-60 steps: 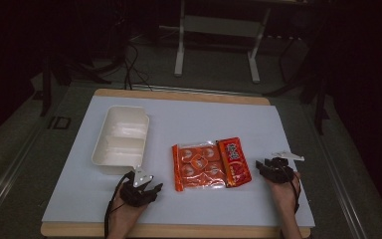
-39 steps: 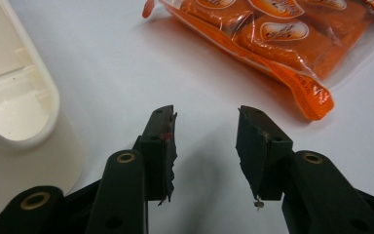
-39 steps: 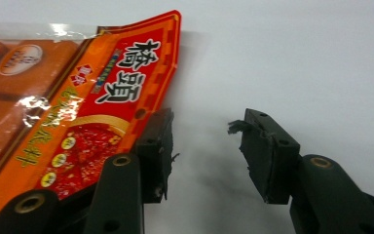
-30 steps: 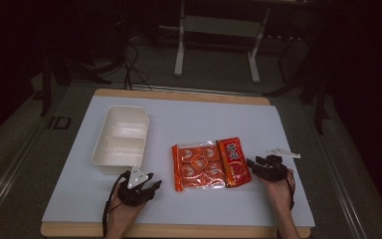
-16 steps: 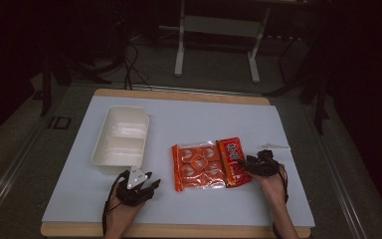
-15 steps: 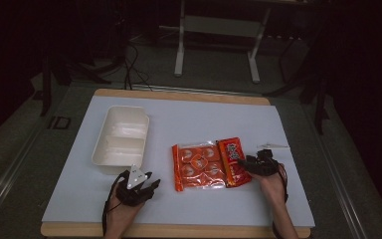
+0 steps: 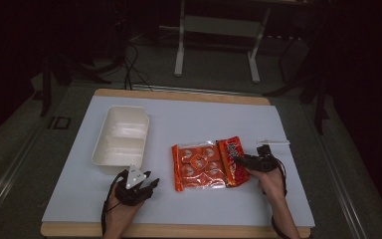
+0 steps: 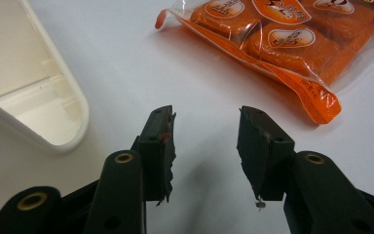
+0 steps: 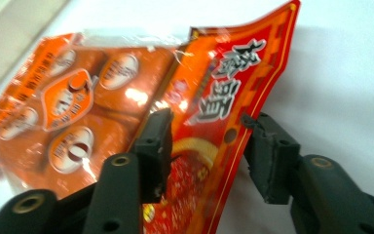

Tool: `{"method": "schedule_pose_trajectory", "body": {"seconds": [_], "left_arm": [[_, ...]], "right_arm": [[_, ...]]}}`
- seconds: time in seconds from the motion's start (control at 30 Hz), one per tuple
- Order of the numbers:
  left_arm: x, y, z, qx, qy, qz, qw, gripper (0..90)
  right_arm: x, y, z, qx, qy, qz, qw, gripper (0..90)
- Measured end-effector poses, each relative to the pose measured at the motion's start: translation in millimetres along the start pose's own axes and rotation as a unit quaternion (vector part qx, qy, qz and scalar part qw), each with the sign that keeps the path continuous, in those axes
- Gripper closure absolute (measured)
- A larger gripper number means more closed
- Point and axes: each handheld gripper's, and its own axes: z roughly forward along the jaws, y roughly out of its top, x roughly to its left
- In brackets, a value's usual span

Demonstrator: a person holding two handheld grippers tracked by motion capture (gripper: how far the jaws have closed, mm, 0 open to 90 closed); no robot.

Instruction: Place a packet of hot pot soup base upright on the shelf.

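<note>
Snacks in an orange packet (image 7: 208, 160) lie near the middle of the white table (image 7: 189, 119), and everything else can be placed from that packet. It holds several round, individually wrapped pieces under a clear window, with a red printed panel along its right end.

Your right gripper (image 7: 246, 162) sits at that red end. In the right gripper view its jaws stand apart, one on either side of the packet's edge (image 9: 214, 122), with the red panel running up between them; the jaws have not closed on it, and whether either pad touches the film cannot be told. Your right hand (image 7: 268, 180) holds the gripper from just below and right of the packet.

Your left gripper (image 7: 142, 186) rests to the lower left of the packet, near its bottom-left corner but apart from it. In the left gripper view its jaws are spread wide over bare table, with nothing between them, and the packet's corner (image 8: 316, 100) lies ahead and to the right.

Left of the packet, just beyond your left gripper, stands a white tray (image 7: 121, 134) with compartments; its rounded rim (image 8: 73, 112) shows beside the left jaw.

A small white strip (image 7: 273, 142) lies on the table above and to the right of the packet.
</note>
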Motion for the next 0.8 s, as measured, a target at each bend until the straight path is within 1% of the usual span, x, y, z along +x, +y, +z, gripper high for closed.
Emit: {"method": "schedule_pose_trajectory", "body": {"seconds": [0.07,0.1,0.13,0.17,0.23,0.27,0.3,0.4,0.43,0.57,0.67,0.73,0.8], "left_arm": [[0.1,0.0,0.1,0.0,0.0,0.0,1.0,57.2],[0.1,0.0,0.1,0.0,0.0,0.0,1.0,57.3],[0.5,-0.1,0.0,-0.001,-0.001,0.0,1.0,57.3],[0.5,-0.1,0.0,-0.001,-0.001,0.0,1.0,57.3],[0.6,-0.1,-0.1,0.0,-0.001,0.0,1.0,57.3],[0.7,-0.1,-0.3,0.0,0.0,0.0,1.0,57.3],[0.7,0.0,-0.5,0.0,-0.001,-0.001,1.0,57.4],[0.2,0.0,-0.4,-0.001,-0.001,0.0,1.0,57.3],[0.0,0.1,-0.3,0.0,-0.001,0.001,1.0,57.3],[-0.4,-0.1,0.7,0.0,-0.001,0.001,1.0,57.3],[-1.1,-0.1,1.1,0.003,-0.001,0.004,1.0,57.3],[-1.6,-0.2,1.3,0.003,-0.001,0.005,1.0,57.3],[-2.1,-0.2,1.5,0.003,-0.001,0.005,1.0,57.3]], "right_arm": [[1.8,6.3,3.6,0.011,0.01,-0.001,0.9999,66.0],[1.8,6.3,3.6,0.011,0.01,-0.001,0.9999,66.0],[3.2,12.0,10.1,0.028,0.013,0.0,0.9995,69.3],[3.2,12.0,10.1,0.028,0.013,0.0,0.9995,69.3],[4.5,16.1,17.8,0.047,0.009,-0.002,0.9989,70.3],[4.5,16.1,17.8,0.047,0.009,-0.002,0.9989,70.3],[5.2,18.6,23.8,0.063,0.011,0.002,0.998,69.8],[7.5,22.7,33.0,0.082,0.01,0.009,0.9965,69.2],[8.9,23.7,37.9,0.1,0.012,0.01,0.9948,69.1],[9.0,25.7,40.9,0.11,0.012,0.015,0.9938,71.6],[12.5,27.4,42.2,0.119,0.002,-0.001,0.9928,75.0],[15.9,27.9,43.6,0.125,-0.002,-0.018,0.9919,78.1],[20.2,28.3,44.5,0.13,-0.012,-0.014,0.9914,81.0]]}}
